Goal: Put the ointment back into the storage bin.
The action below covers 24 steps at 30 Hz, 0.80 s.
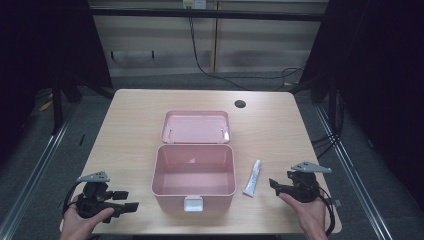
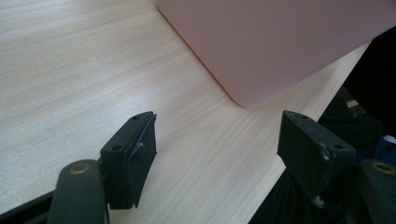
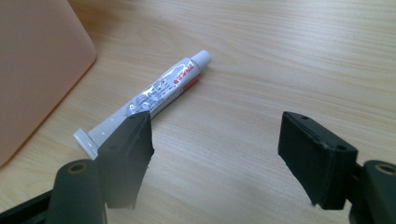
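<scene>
The left gripper [image 1: 131, 201] sits idle with jaws apart near the table's front edge. The pink box [image 1: 194, 175] stands open mid-table, and the tube [image 1: 252, 178] lies flat just to its right. The right gripper [image 1: 274, 184], jaws wide and empty, probably approaches skewed; closing off-centre could nudge the tube against the box

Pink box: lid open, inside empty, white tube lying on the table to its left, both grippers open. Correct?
One error: the white tube lies on the table to the right of the pink box, near the right gripper, as the high view shows. Lid open, inside empty, and left gripper open all hold.
</scene>
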Motion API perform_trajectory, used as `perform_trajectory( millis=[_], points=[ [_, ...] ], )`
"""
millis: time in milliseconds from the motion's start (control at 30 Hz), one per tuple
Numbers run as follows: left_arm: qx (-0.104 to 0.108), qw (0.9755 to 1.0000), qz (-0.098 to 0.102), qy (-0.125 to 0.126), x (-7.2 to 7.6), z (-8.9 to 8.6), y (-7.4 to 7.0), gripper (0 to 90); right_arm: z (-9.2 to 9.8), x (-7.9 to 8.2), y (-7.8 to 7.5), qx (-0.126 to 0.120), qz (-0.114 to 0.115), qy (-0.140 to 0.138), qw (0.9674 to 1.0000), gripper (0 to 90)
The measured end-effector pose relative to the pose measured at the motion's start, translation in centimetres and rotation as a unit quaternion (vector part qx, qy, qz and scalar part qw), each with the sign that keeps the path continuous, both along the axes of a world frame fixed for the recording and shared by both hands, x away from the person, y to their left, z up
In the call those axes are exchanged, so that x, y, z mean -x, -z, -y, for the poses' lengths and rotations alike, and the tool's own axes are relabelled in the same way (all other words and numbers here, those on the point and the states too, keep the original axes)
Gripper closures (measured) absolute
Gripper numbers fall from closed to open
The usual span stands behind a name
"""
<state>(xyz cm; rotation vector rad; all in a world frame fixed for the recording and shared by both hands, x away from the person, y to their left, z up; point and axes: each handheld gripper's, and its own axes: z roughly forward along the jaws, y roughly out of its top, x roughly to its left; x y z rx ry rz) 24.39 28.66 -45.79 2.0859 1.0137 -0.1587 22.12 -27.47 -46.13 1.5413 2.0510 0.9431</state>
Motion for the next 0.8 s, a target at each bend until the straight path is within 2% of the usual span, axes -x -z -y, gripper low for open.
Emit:
perform_trajectory(
  millis=[167,300,333,367,433,800],
  points=[
    [-0.002,1.0,-0.001,-0.001,0.0,0.1,0.0,28.0,0.0,0.0,0.0,-0.007,-0.002,-0.005,1.0,27.4],
    [-0.004,1.0,-0.001,0.002,0.0,0.1,0.0,28.1,0.1,0.2,-0.4,-0.024,-0.004,-0.008,0.9997,36.0],
    [-0.003,1.0,0.0,-0.001,0.0,0.1,0.1,28.0,0.1,0.2,-0.6,-0.037,-0.016,-0.011,0.9991,40.3],
    [-0.002,1.0,0.0,-0.001,0.0,0.1,0.1,28.0,0.1,0.2,-0.6,-0.037,-0.016,-0.011,0.9991,40.3],
    [-0.002,1.0,-0.001,-0.004,0.1,0.1,0.1,28.0,-0.2,0.1,-0.9,-0.058,-0.044,-0.017,0.9972,40.8],
    [-0.001,1.0,-0.002,-0.003,0.0,0.1,0.1,28.0,-1.9,-0.7,-2.1,-0.04,-0.054,-0.032,0.9973,47.1]
  ],
)
